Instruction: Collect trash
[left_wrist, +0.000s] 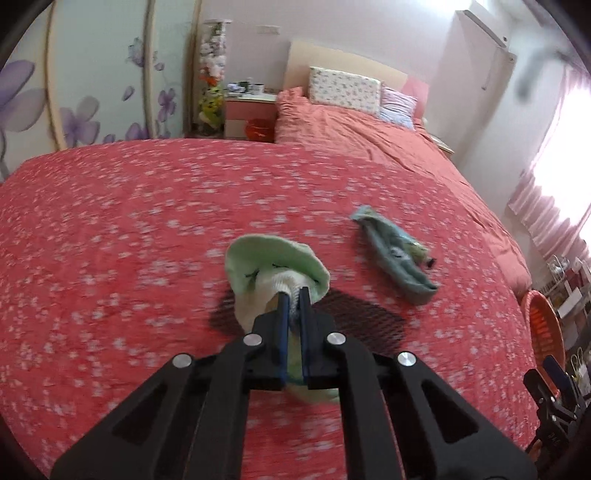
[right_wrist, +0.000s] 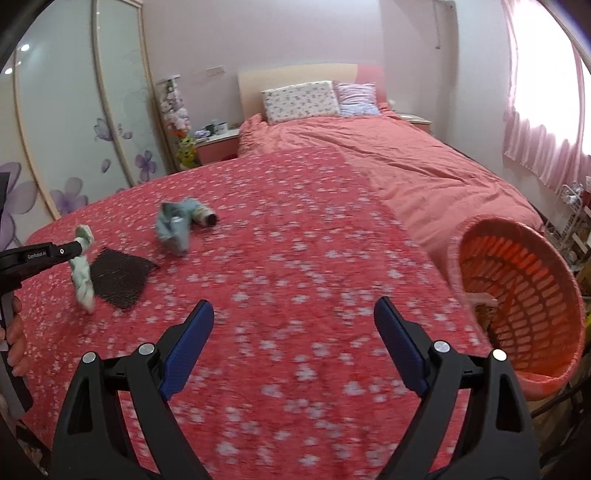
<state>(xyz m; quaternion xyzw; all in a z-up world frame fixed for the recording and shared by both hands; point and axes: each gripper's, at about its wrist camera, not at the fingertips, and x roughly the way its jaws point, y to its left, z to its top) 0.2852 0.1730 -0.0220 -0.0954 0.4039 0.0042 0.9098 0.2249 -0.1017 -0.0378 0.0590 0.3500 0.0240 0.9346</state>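
left gripper (left_wrist: 294, 293): jaws pinched tight on a pale green sock (left_wrist: 275, 267), which hangs clear of the red floral blanket (left_wrist: 147, 221); the right wrist view shows it dangling in a twisted strip beside the black mesh piece (right_wrist: 120, 277)
right gripper (right_wrist: 293, 347): jaws spread wide, nothing between the blue pads, hovering over bare blanket between the mesh piece and the orange basket (right_wrist: 546, 295)
landmark: the orange basket, tilted against the far-right edge of the bed with its mouth facing the blanket
held sock: well apart from the basket, across the blanket on the side away from it
blue-grey sock (left_wrist: 395, 254): lying crumpled on the blanket, beyond the mesh piece and nearer the basket than the held sock
basket contents: something pale and something brownish low inside; too blurred to name
step in hand (judged): carrying the green sock over to the basket
doing it well: keep the pinch firm, since only the middle of the sock is caught and both ends hang loose; hold it high enough that the lower end clears the mesh piece and the blue-grey sock on the way; bring the jaws over the basket's mouth, past its rim, before letting go
risk (judged): a trailing end could snag the mesh or catch on the rim and leave the sock draped outside
right gripper's part: free to take the blue-grey sock, staying out of the left one's path
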